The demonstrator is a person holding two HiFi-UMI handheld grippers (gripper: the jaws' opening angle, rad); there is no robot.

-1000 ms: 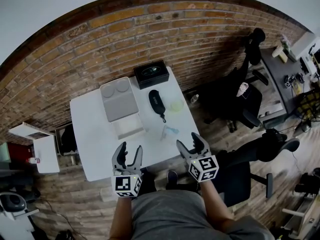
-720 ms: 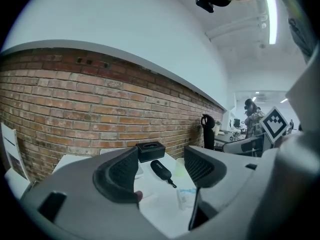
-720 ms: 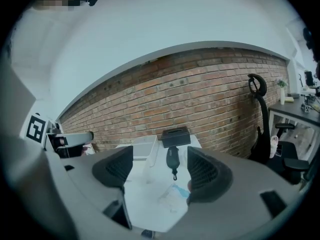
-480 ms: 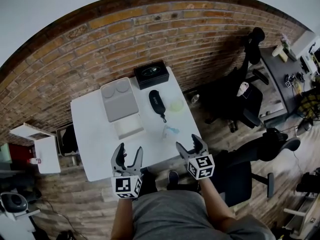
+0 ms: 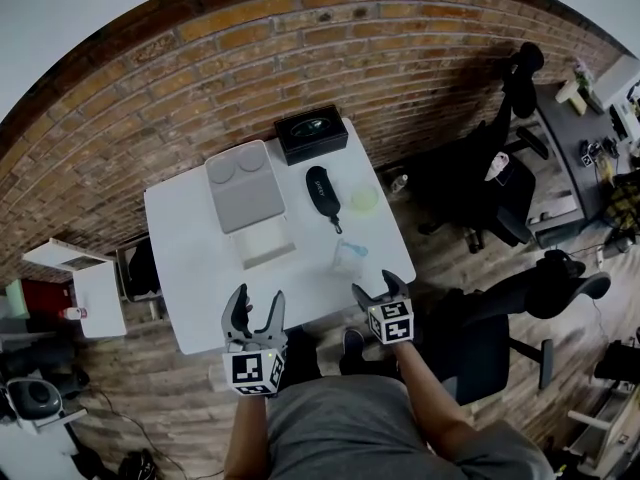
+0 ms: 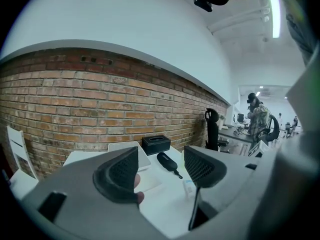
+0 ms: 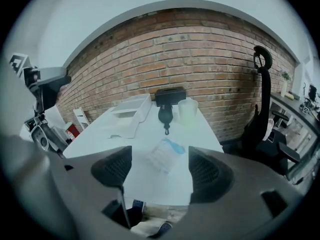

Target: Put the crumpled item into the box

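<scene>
Our right gripper [image 5: 378, 288] has sunk toward the white desk [image 5: 190, 268], and both grippers' fingers have just been opening; they now stand wide, nothing between them. The crumpled clear wrapper with a blue patch [image 5: 347, 256] lies ahead of the right fingers, apart from the open pale grey box [image 5: 262, 246]. Our left gripper [image 5: 258, 303] hovers. We judge the pickup comes next.

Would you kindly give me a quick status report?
Left tool, right tool: jaws just been opening, empty. Crumpled clear plastic wrapper on white table, ahead of right tool, untouched. Nothing between it and grey box.
</scene>
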